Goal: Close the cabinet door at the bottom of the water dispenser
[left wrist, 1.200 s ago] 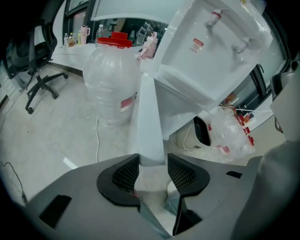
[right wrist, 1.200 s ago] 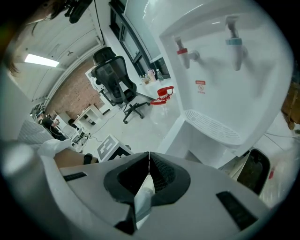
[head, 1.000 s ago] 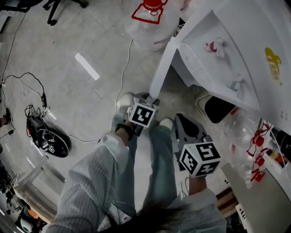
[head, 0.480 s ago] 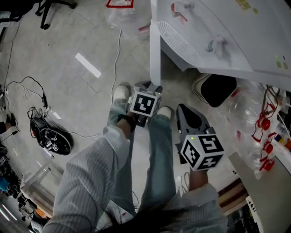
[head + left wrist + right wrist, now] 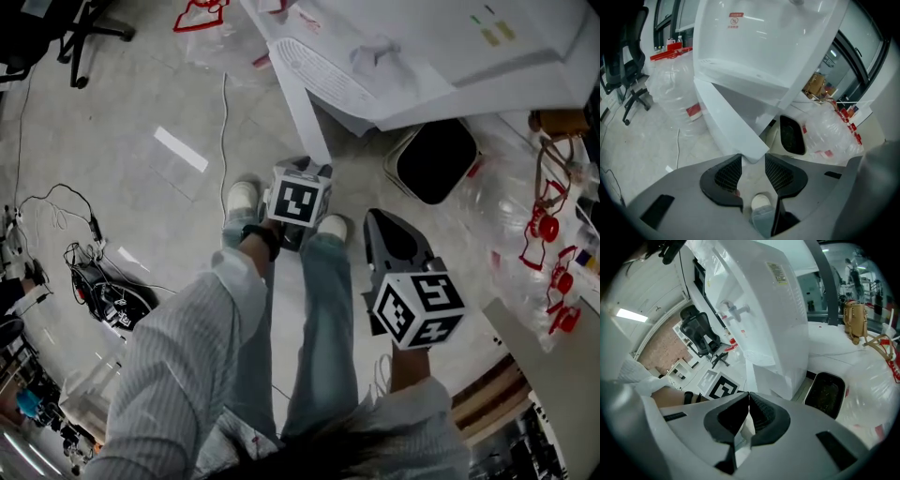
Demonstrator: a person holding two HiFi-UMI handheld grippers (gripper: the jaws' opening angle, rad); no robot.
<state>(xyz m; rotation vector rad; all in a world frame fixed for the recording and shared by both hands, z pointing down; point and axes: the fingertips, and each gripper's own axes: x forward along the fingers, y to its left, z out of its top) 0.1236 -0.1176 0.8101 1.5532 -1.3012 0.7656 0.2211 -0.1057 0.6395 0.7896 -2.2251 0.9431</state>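
The white water dispenser [image 5: 422,56] stands at the top of the head view. Its bottom cabinet door [image 5: 302,112] hangs open, edge-on toward me. My left gripper [image 5: 753,157] points steeply down at the door's free lower corner [image 5: 752,150]. Its jaws are closing, with that corner between the fingertips; the pads stand apart from it. My right gripper [image 5: 380,220] hovers to the right of my legs. In the right gripper view its jaws [image 5: 749,397] are shut tip to tip on nothing, facing the dispenser [image 5: 764,310].
A black-lined bin [image 5: 433,159] sits beside the dispenser's base. Empty water bottles in plastic wrap [image 5: 534,216] lie at the right. My legs and white shoes [image 5: 246,197] are under the left gripper. A white cable [image 5: 223,112] and a black device [image 5: 108,291] lie on the floor at the left.
My view has swung, so the dispenser now sits higher and further left in the picture. Both grippers have moved along with me; the left one stays at the door's lower corner.
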